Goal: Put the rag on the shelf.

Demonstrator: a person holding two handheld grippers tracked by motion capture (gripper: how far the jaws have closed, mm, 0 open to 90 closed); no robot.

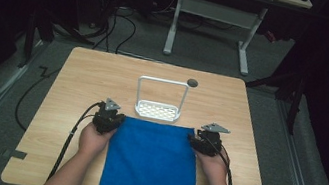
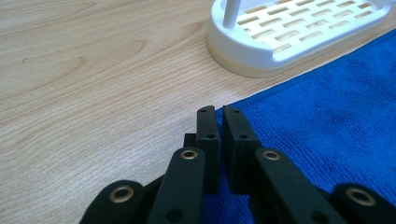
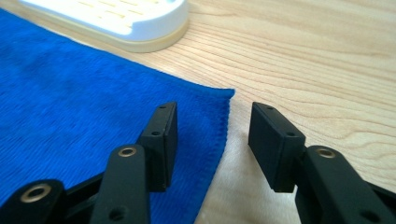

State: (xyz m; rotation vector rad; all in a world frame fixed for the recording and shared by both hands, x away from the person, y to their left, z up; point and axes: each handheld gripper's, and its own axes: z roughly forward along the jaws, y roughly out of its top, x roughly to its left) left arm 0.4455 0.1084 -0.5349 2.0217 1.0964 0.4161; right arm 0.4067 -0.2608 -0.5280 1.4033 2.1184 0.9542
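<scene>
Wooden table (image 1: 77,88) carries a blue cloth (image 1: 150,163) at its near edge, with a white slotted rack (image 1: 158,110) just beyond. At the cloth's far left corner the left gripper (image 2: 218,112) has its jaws pinched on the hem; at the far right corner the right gripper (image 3: 212,122) has its jaws spread astride the edge.

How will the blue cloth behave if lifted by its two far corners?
Probably floppy: the cloth lies flat with a soft terry weave, so it should drape and sag between the left gripper and right gripper. Likely light. Its near edge overhangs the table, so it may drag on lifting.
</scene>
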